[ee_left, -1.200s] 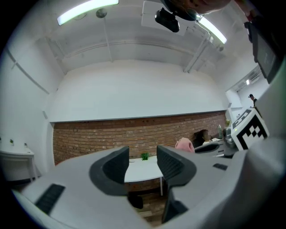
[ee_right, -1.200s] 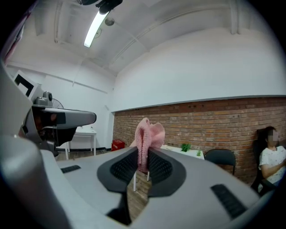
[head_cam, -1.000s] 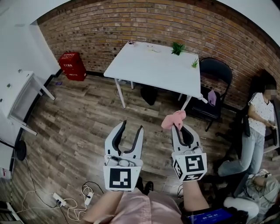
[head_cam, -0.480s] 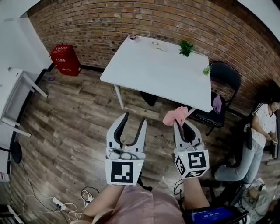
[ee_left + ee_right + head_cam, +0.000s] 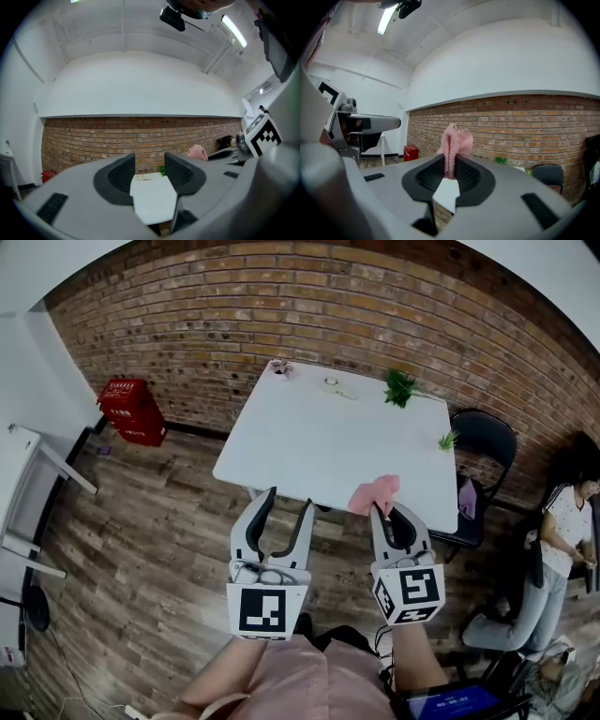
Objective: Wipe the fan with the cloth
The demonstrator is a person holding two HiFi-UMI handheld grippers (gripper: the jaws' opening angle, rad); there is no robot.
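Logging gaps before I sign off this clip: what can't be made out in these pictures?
- Fan: no view shows one plainly; the dark round thing by the head view's left edge is too small to name.
- Small things on the table, far side: too small, head view.
- Person at right: cut by that view's edge.
- Cloth: lower end hidden inside the right gripper, right gripper view.
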